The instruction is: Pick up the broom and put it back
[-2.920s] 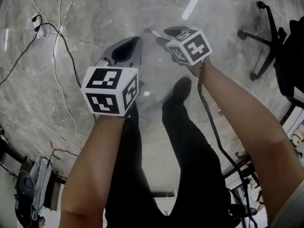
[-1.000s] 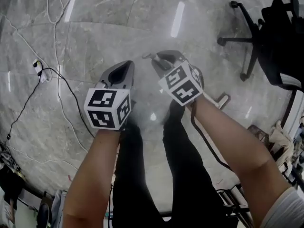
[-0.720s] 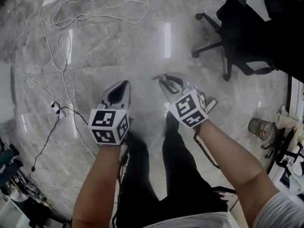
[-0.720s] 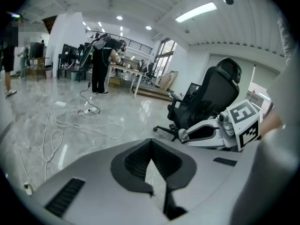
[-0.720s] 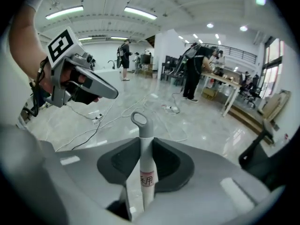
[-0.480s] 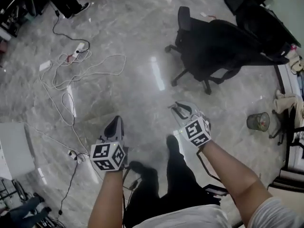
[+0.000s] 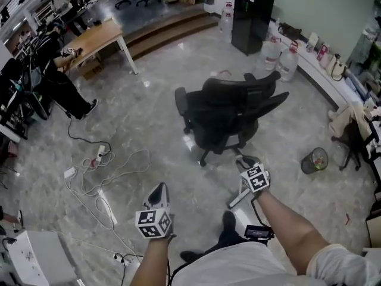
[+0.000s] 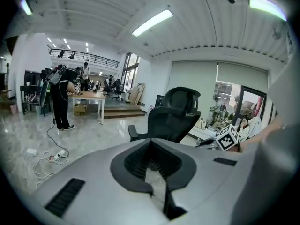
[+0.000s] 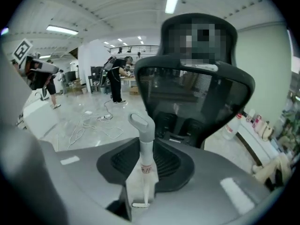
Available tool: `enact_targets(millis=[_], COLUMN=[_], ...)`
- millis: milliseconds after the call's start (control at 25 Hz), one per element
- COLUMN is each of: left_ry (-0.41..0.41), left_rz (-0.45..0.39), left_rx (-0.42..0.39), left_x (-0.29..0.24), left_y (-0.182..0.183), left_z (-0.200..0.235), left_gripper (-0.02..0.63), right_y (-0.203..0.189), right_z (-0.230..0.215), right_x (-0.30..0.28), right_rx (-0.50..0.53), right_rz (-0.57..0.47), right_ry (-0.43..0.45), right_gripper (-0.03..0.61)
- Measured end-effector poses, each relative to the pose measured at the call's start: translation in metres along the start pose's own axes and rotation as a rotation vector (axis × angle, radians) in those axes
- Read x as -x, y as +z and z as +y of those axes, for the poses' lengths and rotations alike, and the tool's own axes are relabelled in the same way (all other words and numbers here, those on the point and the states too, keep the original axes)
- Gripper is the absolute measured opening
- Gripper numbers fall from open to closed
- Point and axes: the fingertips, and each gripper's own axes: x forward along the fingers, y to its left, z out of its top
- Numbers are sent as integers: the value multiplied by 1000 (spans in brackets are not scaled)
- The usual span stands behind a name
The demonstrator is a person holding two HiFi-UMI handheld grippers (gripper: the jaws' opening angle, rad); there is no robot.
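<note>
In the right gripper view, the broom's grey-white handle (image 9: 142, 125) with its hooked end sticks out between the jaws of my right gripper (image 9: 145, 149). The pads hold it, and the jaws are just opening. In the head view the handle (image 7: 237, 199) slants down and to the left below my right gripper (image 7: 243, 158). The broom's head is in no view. My left gripper (image 7: 159, 187) is held out over the floor to the left. Its jaws (image 8: 151, 142) are together with nothing in them.
A black office chair (image 7: 229, 115) stands right in front of the right gripper (image 9: 197, 93). White cables and a power strip (image 7: 101, 171) lie on the floor at the left. A waste bin (image 7: 314, 159) stands at the right. A wooden table (image 7: 95, 40) and a person (image 7: 59, 82) are at the far left.
The head view has swung up from the floor by my feet to the whole room. Both grippers now look small and far out, and the chair stands straight ahead.
</note>
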Motion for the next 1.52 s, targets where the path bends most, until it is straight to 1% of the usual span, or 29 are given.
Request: enact_targets(millis=[80, 160, 280, 360, 480, 560, 640, 760, 840, 920, 1040, 1160, 1240, 1360, 1520], left_ry=[-6, 3, 31, 52, 89, 104, 114, 129, 137, 136, 120, 104, 88, 52, 0], left_rz=[-13, -27, -47, -56, -51, -41, -36, -41, -41, -38, -42, -52, -58, -74, -109], left_rx=[-7, -12, -23, -30, -45, -47, -49, -48, -34, -30, -34, -24, -21, -19, -33], left_x=[-8, -22, -44, -55, -65, -70, -71, -66, -64, -63, -59, -48, -41, -26, 6], left_y=[17, 33, 56, 65, 75, 80, 80, 74, 74, 76, 72, 63, 62, 67, 72], left_z=[-26, -41, -54, -60, -60, -60, -57, -46, -42, -45, -48, -47, -50, -56, -52], left_gripper=[5, 5, 5, 5, 5, 5, 5, 5, 5, 6, 5, 5, 5, 5, 5], right_y=[-3, 1, 11, 16, 27, 36, 42, 40, 40, 42, 44, 48, 59, 88, 139], right_z=[-32, -59, -98, -117, -132, -146, -156, -156, -156, -156, -144, -115, -94, -49, 36], right_x=[-1, -10, -35, -55, -91, -105, -113, -122, -121, -115, -102, -85, -66, -28, 29], right_rx=[-71, -118, -165, -175, -177, -177, -172, -178, -171, -159, -150, -140, -131, -99, -34], right_rz=[17, 20, 26, 37, 47, 56, 63, 60, 59, 63, 57, 17, -18, -88, -200], right_ry=[-15, -20, -25, -15, 15, 15, 2, -6, -7, -3, 11, 37, 60, 109, 190], right_gripper=[89, 89, 89, 89, 91, 92, 92, 107, 128, 130, 129, 129, 127, 99, 60])
